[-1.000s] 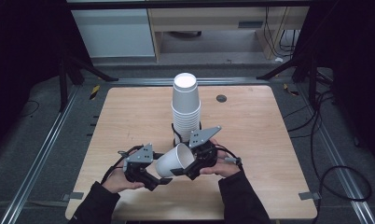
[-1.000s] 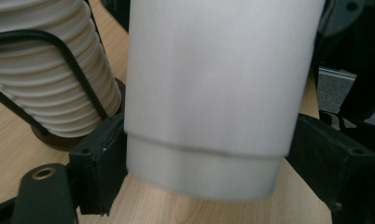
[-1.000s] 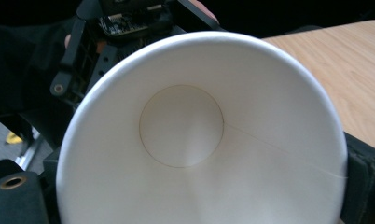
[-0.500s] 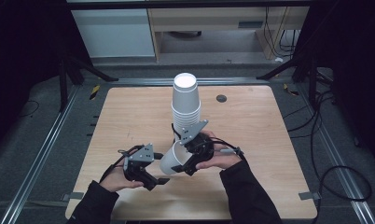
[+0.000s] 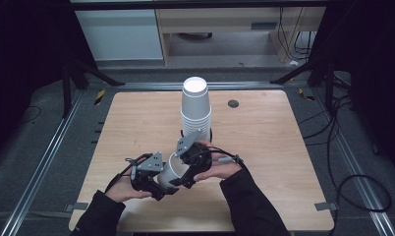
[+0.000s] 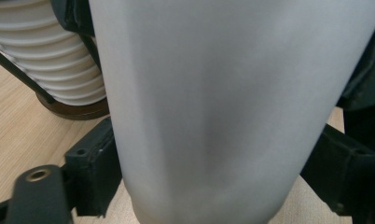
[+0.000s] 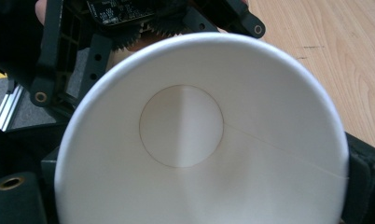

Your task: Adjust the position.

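So there's a loose paper cup [image 5: 172, 169] lying on its side at the near middle of the table [image 5: 284, 147], with both tongs on it. The left gripper [image 5: 154, 179] is pinching its side wall, jaws pressed against it. The right gripper [image 5: 188, 172] sits at the cup's mouth, looking straight down inside; can't tell if it's actually clamped. Looks like a handover between hands, probably headed for the stack of cups [image 5: 195, 110] just beyond. Next move needs one side letting go cleanly. Lots of bare table left and right, though the stack's close.
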The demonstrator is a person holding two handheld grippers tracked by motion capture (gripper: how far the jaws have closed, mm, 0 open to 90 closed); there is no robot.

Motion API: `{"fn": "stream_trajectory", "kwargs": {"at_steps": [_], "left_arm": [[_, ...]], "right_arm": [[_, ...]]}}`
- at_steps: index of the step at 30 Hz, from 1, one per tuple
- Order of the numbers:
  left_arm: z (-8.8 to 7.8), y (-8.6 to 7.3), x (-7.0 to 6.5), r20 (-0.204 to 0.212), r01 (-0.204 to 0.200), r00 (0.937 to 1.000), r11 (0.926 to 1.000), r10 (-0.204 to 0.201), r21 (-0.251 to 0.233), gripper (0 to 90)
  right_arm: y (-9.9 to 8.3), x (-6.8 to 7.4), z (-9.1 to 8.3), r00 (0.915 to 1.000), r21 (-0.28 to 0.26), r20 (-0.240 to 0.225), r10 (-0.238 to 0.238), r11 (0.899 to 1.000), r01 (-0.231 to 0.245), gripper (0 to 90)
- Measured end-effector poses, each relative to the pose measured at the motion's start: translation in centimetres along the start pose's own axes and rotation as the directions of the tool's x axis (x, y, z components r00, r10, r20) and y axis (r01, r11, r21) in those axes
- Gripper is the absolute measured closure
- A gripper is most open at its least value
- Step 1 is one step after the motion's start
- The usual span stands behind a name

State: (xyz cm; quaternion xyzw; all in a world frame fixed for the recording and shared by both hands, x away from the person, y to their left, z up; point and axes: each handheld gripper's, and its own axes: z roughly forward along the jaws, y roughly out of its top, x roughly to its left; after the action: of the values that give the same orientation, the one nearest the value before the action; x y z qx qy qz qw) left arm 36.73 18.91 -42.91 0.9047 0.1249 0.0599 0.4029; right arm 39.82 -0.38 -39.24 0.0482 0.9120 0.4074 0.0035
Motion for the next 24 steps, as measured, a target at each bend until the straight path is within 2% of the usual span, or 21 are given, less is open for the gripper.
{"fn": "stream_trajectory", "kwargs": {"at_steps": [3,13,15,24], "left_arm": [[-0.07,0.0,0.03,0.001,0.004,1.0,1.0,-0.004,-0.002,21.1],[-0.04,0.01,-0.04,-0.006,0.001,1.0,1.0,-0.001,0.008,22.6],[0.0,0.01,-0.03,-0.016,-0.003,0.9999,1.0,0.003,0.009,22.7],[-0.15,-0.12,0.2,-0.025,0.007,0.9997,1.0,-0.007,0.004,22.9]], "right_arm": [[0.08,0.04,0.15,1.0,-0.003,-0.005,-0.003,1.0,0.003,7.9],[-0.03,0.08,0.28,1.0,0.0,-0.006,-0.001,1.0,0.001,6.7],[-0.05,0.13,0.34,0.9999,-0.006,0.009,-0.013,1.0,0.013,6.0],[-0.31,0.07,-0.36,0.9992,-0.052,0.038,0.006,0.999,-0.004,3.3]]}}
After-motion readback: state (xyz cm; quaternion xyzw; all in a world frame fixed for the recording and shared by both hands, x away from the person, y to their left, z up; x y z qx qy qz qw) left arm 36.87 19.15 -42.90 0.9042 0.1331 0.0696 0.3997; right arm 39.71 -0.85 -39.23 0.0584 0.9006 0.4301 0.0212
